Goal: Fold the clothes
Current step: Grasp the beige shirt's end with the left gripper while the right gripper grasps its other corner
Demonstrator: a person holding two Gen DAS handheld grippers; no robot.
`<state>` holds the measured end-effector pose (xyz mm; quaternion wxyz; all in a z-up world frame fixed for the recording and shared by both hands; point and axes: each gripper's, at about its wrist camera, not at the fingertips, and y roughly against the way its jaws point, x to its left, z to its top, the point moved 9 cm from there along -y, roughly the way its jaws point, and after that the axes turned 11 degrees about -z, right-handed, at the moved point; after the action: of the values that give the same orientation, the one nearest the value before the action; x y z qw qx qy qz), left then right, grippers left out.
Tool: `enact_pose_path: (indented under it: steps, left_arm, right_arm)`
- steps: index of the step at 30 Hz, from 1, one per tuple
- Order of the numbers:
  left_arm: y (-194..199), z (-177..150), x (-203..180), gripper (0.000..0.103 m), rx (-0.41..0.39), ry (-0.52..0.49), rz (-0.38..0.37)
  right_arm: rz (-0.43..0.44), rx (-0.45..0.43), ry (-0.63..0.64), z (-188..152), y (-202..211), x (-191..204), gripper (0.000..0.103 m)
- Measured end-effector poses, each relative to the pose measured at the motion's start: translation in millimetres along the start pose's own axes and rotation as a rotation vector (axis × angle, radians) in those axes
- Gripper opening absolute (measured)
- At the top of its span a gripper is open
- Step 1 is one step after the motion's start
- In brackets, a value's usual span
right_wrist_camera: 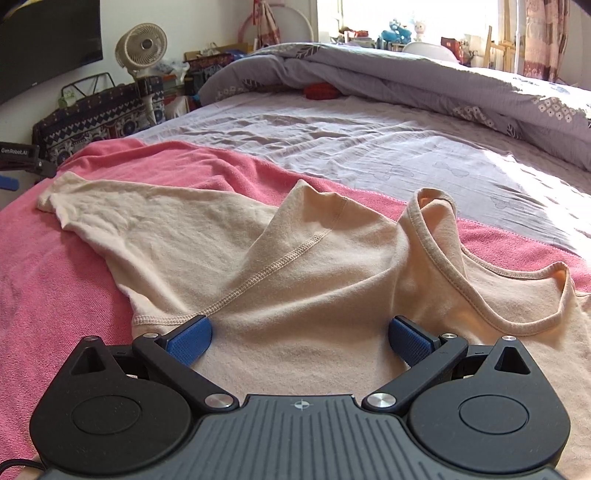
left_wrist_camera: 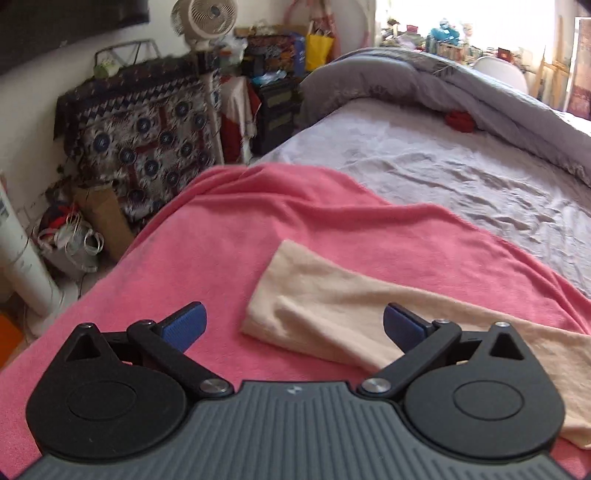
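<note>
A pale peach long-sleeved top [right_wrist_camera: 295,280] lies on a pink towel [right_wrist_camera: 55,295] spread over the near part of the bed [right_wrist_camera: 369,147], whose lilac sheet is creased and bare beyond the towel. The top is of thin knit cloth with a ribbed scoop neckline [right_wrist_camera: 461,273] that stands up in a loose loop at the right, and a stitched shoulder seam [right_wrist_camera: 266,269] running slantwise across the middle; one sleeve [right_wrist_camera: 96,206] stretches off to the left, its cuff resting on the towel. The right gripper [right_wrist_camera: 300,338] hangs low over the body of the top with its blue-padded fingers [right_wrist_camera: 190,341] spread wide apart and nothing between them; whether the pads touch the cloth cannot be told. The right wrist view alone shows the neckline, the seam and the bulk of the garment, plus the left gripper's edge at the far left border. The left wrist view shows only the sleeve [left_wrist_camera: 332,306], lying flat and slantwise on the towel [left_wrist_camera: 258,221], with the cuff end just ahead of the left gripper [left_wrist_camera: 293,328], whose fingers [left_wrist_camera: 184,326] are likewise parted and empty. That view also takes in the bedside clutter: a patterned cloth [left_wrist_camera: 147,140] draped over furniture, a white fan [left_wrist_camera: 205,18], a yellow bag [left_wrist_camera: 319,50]. A grey quilt [left_wrist_camera: 480,96] is heaped along the far side of the bed, a small red item [left_wrist_camera: 459,121] against it.
</note>
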<state>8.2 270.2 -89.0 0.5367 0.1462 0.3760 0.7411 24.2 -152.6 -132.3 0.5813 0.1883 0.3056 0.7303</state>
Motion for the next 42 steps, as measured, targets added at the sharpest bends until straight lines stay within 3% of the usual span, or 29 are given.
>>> enact_pose_path:
  steps: [2,3,5,8,10,11,12,14,16,18,21,24,25,27,29,32,38,40,42]
  left_arm:
    - [-13,-9,27,0.096,0.025,0.138,-0.027]
    - [-14,-8,32,0.096,-0.003,0.177,-0.042]
    - [-14,-1,28,0.096,-0.048,0.188,-0.073]
    - [-21,7,17,0.096,-0.051,0.191,-0.130]
    - [-29,9,8,0.080,-0.026,0.149,-0.131]
    - [-32,9,6,0.074,-0.009,0.107,-0.091]
    - [-35,10,3,0.062,0.010,0.063,-0.045]
    - [-34,13,-5,0.053,0.042,-0.017,0.022]
    - [-31,13,-14,0.025,0.058,-0.057,0.013]
    - [-29,14,-20,0.014,0.068,-0.071,0.026]
    - [-18,17,-26,0.011,0.035,-0.112,0.103]
    - [-1,25,-38,0.011,-0.020,-0.218,0.196]
    - [-1,25,-38,0.012,-0.019,-0.241,0.218]
    - [-10,19,-29,0.012,0.022,-0.257,0.265]
    - [-20,13,-20,0.013,0.062,-0.272,0.311]
    - [-33,4,-6,0.014,0.123,-0.295,0.381]
    - [-34,-8,-13,0.015,0.130,-0.385,0.413]
    - [-33,-7,-12,0.015,0.127,-0.358,0.409]
    - [-33,-7,-12,0.015,0.125,-0.345,0.415]
  right_arm:
    - [-0.002,-0.001,0.001,-1,1,0,0.103]
    - [-0.003,-0.001,0.001,-1,1,-1,0.103]
    - [-0.002,0.000,0.001,1,0,1,0.103]
    - [-0.003,0.002,0.001,3,-2,2,0.103]
    - [-0.006,0.003,0.003,4,-2,3,0.103]
    - [-0.009,0.003,0.004,5,-3,3,0.103]
    - [-0.011,0.003,0.004,5,-3,4,0.103]
    - [-0.010,0.003,0.003,6,-4,4,0.103]
    - [-0.008,0.003,0.000,6,-4,4,0.103]
    - [-0.008,0.002,0.000,6,-5,4,0.103]
    - [-0.014,0.011,0.008,8,-5,5,0.103]
    - [-0.064,0.109,0.010,21,-5,3,0.101]
    - [-0.100,0.114,-0.015,30,-1,-1,0.091]
    - [-0.131,0.061,-0.072,50,13,-9,0.079]
    - [-0.108,0.021,-0.074,64,22,-13,0.080]
    - [-0.120,0.040,-0.057,71,15,-28,0.077]
    - [-0.139,0.113,-0.206,77,-16,-83,0.061]
    - [-0.100,0.155,-0.273,79,-28,-93,0.041]
    - [-0.056,0.151,-0.257,88,-33,-88,0.036]
